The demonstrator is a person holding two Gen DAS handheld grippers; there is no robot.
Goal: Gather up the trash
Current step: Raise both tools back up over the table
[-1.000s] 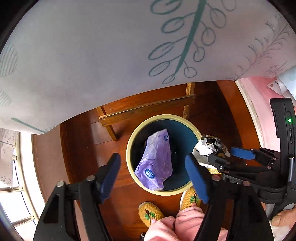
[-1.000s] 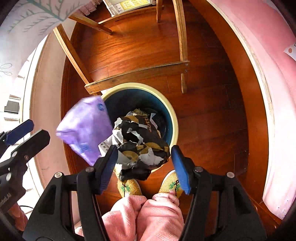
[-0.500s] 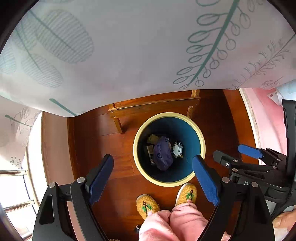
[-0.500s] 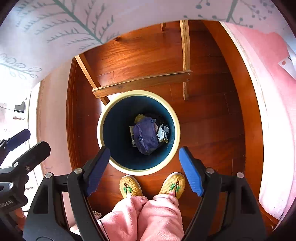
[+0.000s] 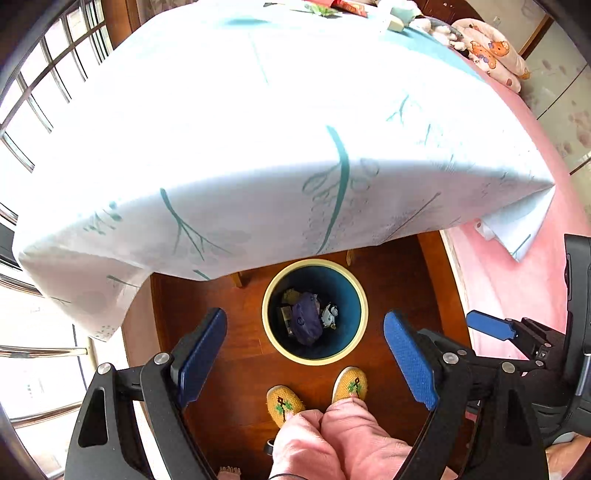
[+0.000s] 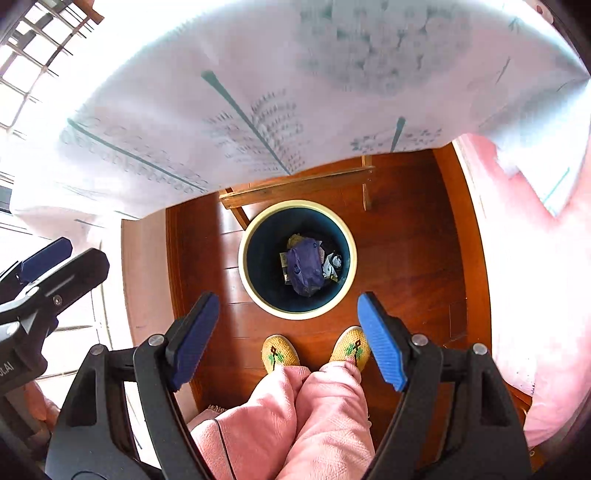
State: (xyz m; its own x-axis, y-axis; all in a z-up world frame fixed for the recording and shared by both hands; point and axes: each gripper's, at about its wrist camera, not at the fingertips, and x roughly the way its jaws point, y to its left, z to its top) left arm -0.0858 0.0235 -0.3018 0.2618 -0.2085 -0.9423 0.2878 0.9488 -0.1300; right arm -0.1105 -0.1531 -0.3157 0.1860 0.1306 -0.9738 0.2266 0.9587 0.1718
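Item one, the table under its leaf-print tablecloth: the largest thing we see, filling the upper part of both wrist views, its hem hanging over the floor. At its far end in the left wrist view lie a few small objects, too small for us to name; we judge these the likeliest trash not yet collected.

Item two, the wooden floor, dark red-brown, with a chair's wooden rail just behind the bin.

Item three, the bin: round, cream rim, dark blue inside, standing upright on the floor just ahead of the person's slippers.

Item four, the purple packet: at the bottom of the bin, its long axis running roughly from the far side toward the near side, with a crumpled black-and-white wrapper touching its right side and other scraps beside it.

Item five, our left gripper: spread wide, nothing between the blue pads.

Item six, our right gripper: likewise spread and empty, just to the right of the left one.

Bearing: the collected trash lies straight below and slightly ahead of both tongs, well apart from them. Anything further lies up and ahead on the table; we judge neither hand clearly nearer.
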